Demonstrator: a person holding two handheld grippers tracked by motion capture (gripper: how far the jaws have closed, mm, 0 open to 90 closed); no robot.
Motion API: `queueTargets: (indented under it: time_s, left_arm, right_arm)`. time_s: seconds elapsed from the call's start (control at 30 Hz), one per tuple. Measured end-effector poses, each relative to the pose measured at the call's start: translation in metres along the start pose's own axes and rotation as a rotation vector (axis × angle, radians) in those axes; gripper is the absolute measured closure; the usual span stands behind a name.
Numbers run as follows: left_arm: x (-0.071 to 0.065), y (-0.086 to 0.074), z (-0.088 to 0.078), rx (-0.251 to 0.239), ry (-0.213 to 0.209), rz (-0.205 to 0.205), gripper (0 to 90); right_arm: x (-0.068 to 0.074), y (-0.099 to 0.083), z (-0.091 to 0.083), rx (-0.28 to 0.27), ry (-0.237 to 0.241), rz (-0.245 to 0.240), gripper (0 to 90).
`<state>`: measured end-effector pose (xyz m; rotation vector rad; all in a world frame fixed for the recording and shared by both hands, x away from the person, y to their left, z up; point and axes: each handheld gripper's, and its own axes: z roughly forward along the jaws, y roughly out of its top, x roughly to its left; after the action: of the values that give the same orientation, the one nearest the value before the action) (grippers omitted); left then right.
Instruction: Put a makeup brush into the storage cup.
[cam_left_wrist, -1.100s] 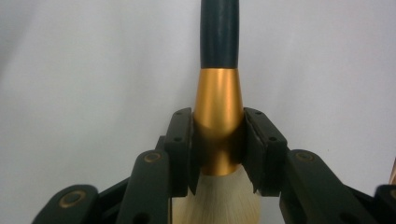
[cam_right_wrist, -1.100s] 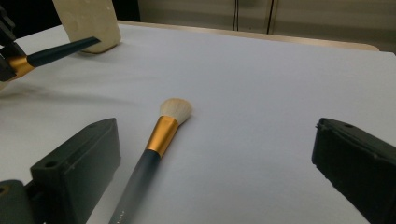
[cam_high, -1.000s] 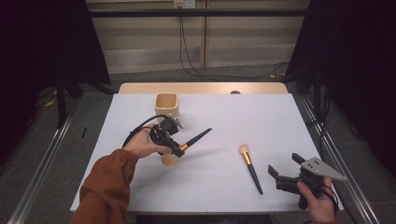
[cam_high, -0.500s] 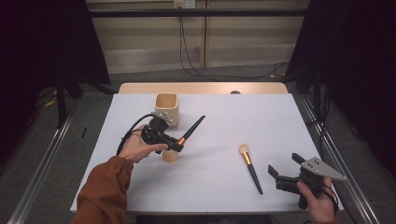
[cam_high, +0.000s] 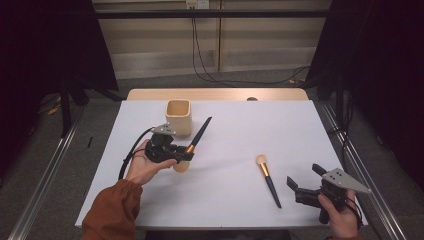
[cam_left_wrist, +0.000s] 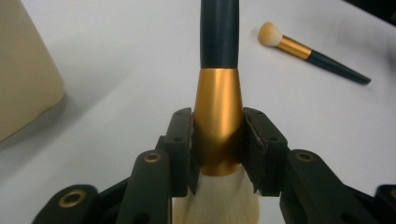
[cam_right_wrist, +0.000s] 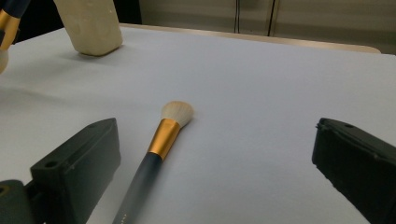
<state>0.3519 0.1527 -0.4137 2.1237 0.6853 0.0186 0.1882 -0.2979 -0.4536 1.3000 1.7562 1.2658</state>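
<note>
High view: white-topped table (cam_high: 300, 130) evenly lit from overhead, surroundings dim, both side edges of frame near black; no glare on tabletop; slightly soft overall. Left gripper view: gold metal ferrule of the held dark-handled brush (cam_left_wrist: 218, 116) shows a soft sheen; near black jaws slightly blurred; beige square cup (cam_left_wrist: 23, 70) throws a diffuse shadow onto the table. Right gripper view: black jaws blurred in foreground; lying gold-banded brush (cam_right_wrist: 163, 140) sharp at bristles, handle defocused toward the bottom edge.

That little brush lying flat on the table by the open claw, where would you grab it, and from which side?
Probably at the gold collar of the small brush, coming down from above with the right gripper jaws straddling it crosswise. It lies flat, so only its sides are free, and the collar looks firm, unlike the soft tuft.
</note>
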Motion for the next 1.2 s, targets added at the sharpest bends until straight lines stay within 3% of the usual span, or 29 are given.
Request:
queueTargets:
  time_s: [0.23,0.4,0.63,0.73,0.9,1.03,1.2]
  left_arm:
    - [-0.005,-0.005,-0.008,-0.028,0.024,-0.026,64.9]
    - [-0.016,-0.011,-0.018,-0.063,0.016,-0.029,65.0]
    - [-0.027,-0.017,-0.023,-0.091,0.006,-0.005,65.1]
    - [-0.032,-0.017,-0.024,-0.096,-0.021,-0.006,65.1]
    - [-0.04,-0.02,-0.021,-0.066,-0.066,-0.008,65.1]
    - [-0.046,-0.018,-0.02,-0.045,-0.114,0.004,65.1]
    - [-0.054,-0.016,-0.017,-0.014,-0.146,0.011,65.1]
  right_arm:
    - [0.001,0.001,0.001,-0.008,0.013,-0.001,0.7]
    - [0.002,0.003,0.003,-0.018,0.032,-0.007,0.5]
    - [0.006,0.005,0.005,-0.037,0.064,-0.018,0.4]
    - [0.008,0.007,0.005,-0.052,0.085,-0.026,0.1]
    - [0.013,0.013,0.007,-0.074,0.13,-0.035,0.1]
    - [0.022,0.02,0.012,-0.083,0.2,-0.049,0.0]
    - [0.029,0.025,0.018,-0.077,0.237,-0.07,0.0]
